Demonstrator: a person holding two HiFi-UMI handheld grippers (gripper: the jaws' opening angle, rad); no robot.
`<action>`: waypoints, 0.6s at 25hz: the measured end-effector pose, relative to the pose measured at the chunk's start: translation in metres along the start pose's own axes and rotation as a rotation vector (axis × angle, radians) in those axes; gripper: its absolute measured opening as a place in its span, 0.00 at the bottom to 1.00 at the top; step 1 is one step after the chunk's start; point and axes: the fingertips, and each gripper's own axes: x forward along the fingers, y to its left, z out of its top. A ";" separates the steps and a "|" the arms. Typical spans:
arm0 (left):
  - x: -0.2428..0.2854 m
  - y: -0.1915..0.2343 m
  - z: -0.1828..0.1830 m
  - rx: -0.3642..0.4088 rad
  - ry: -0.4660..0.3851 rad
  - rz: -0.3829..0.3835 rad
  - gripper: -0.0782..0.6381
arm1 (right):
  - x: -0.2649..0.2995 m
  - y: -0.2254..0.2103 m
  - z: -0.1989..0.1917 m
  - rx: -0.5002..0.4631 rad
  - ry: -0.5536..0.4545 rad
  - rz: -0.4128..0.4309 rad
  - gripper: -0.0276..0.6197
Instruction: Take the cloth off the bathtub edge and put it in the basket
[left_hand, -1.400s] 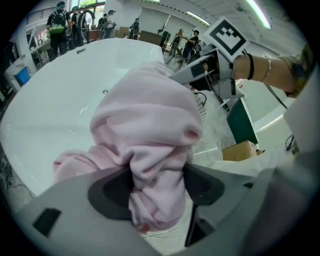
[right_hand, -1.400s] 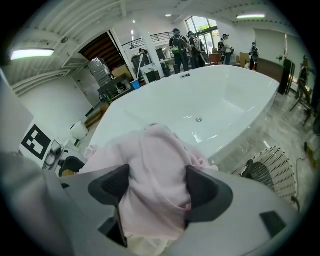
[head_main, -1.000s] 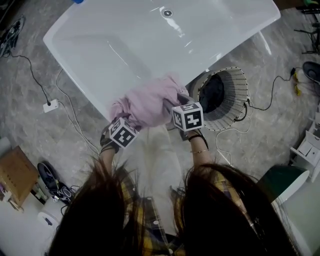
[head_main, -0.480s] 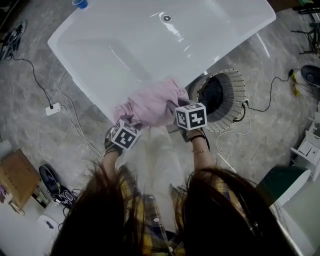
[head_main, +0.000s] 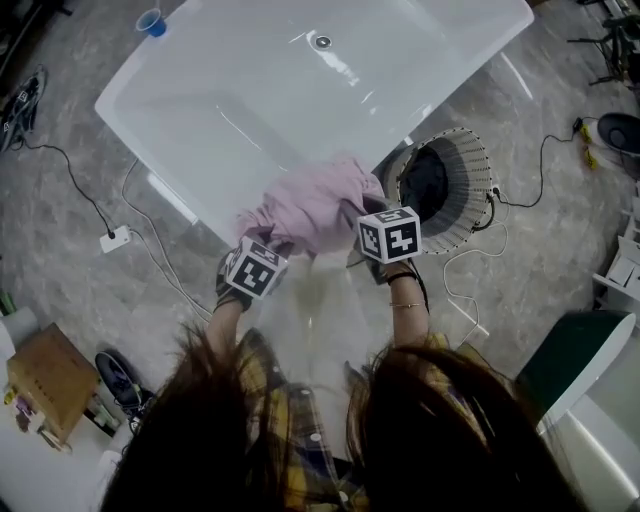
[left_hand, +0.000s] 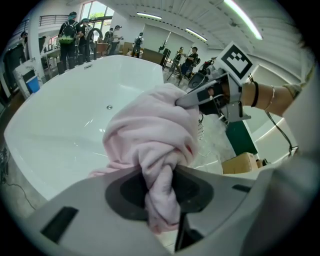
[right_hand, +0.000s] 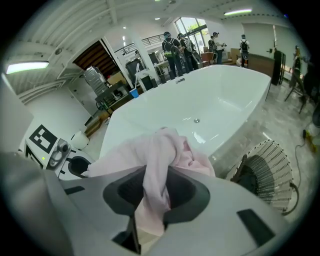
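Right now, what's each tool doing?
Left tool: jaws just closed, gripping the pink cloth.
Right tool: jaws just closed, gripping the same cloth.

I noted long dark hair, a yellow plaid shirt and pale trousers. The right wrist wore a thin bracelet. The left gripper and right gripper had grey shells, each bearing a white cube with black markers.
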 end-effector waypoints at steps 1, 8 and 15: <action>-0.001 0.000 0.002 0.007 -0.005 0.000 0.29 | -0.001 0.001 0.000 0.004 -0.006 -0.003 0.22; -0.001 -0.001 0.009 0.033 -0.009 -0.027 0.29 | -0.007 -0.002 0.000 0.029 -0.035 -0.029 0.22; 0.003 -0.016 0.032 0.069 -0.012 -0.023 0.29 | -0.019 -0.022 -0.003 0.088 -0.064 -0.018 0.22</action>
